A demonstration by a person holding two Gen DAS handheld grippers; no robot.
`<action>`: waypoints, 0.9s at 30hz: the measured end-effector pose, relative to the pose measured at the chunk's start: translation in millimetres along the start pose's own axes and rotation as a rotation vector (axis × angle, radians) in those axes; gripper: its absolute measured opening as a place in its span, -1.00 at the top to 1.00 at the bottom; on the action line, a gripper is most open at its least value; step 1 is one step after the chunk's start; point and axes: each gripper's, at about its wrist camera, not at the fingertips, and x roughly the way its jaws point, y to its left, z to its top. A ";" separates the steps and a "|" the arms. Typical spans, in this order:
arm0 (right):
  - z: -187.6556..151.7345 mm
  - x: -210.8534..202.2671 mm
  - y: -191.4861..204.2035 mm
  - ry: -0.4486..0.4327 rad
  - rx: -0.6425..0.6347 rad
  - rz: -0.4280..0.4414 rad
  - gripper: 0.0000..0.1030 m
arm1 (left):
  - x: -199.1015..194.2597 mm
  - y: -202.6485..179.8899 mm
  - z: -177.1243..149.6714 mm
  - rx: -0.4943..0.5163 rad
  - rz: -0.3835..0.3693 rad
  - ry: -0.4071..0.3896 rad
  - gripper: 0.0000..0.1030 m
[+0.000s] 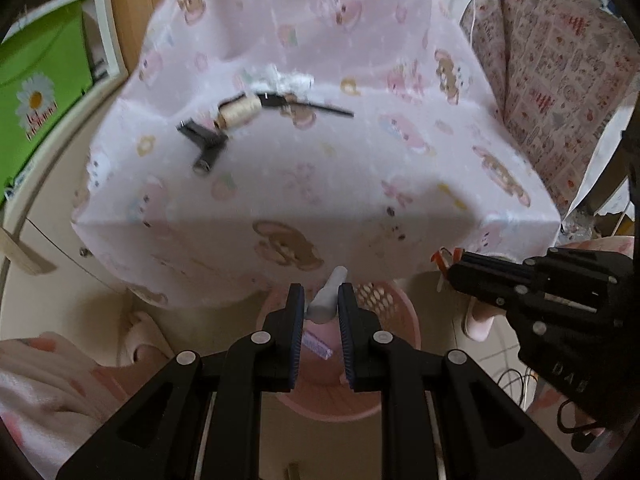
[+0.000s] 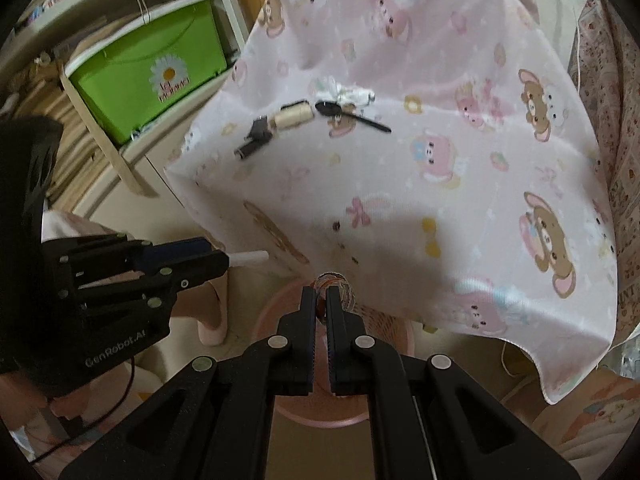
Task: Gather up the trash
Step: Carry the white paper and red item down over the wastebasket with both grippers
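Left gripper [image 1: 319, 308] low, in front of the desk edge, above a pink mesh basket [image 1: 384, 300] on the floor. Its fingers [image 1: 295, 320] pinch a pale grey-white stick-like piece [image 1: 328, 300], one end poking out past the tips. A small lilac ribbed item [image 1: 316, 346] lies inside the basket below.

Right gripper [image 2: 320, 300] also over the basket [image 2: 384, 324], close beside the left one. Fingers [image 2: 308, 312] nearly pressed together, clamped on a small reddish-orange ring-like scrap [image 2: 332, 282]; exact kind cannot be told.

Desk draped in a pink cartoon-bear cloth [image 2: 440, 160]. Left on it, in a cluster toward the far left part: a cream thread spool [image 2: 294, 115], a black spoon [image 2: 352, 116] just right of it, a crumpled white wad [image 2: 352, 94] behind the spoon, and a dark crossed pair of small cylinders [image 2: 254, 140] in front-left of the spool, touching or nearly so.

Green bin with a daisy sticker [image 2: 156, 68] on shelving left of the desk. Patterned fabric [image 1: 560, 80] to the right.
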 end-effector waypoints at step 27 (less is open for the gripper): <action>-27.8 85.1 -12.1 0.243 0.022 -0.136 0.88 | 87.8 24.9 -9.2 0.011 0.045 0.255 0.68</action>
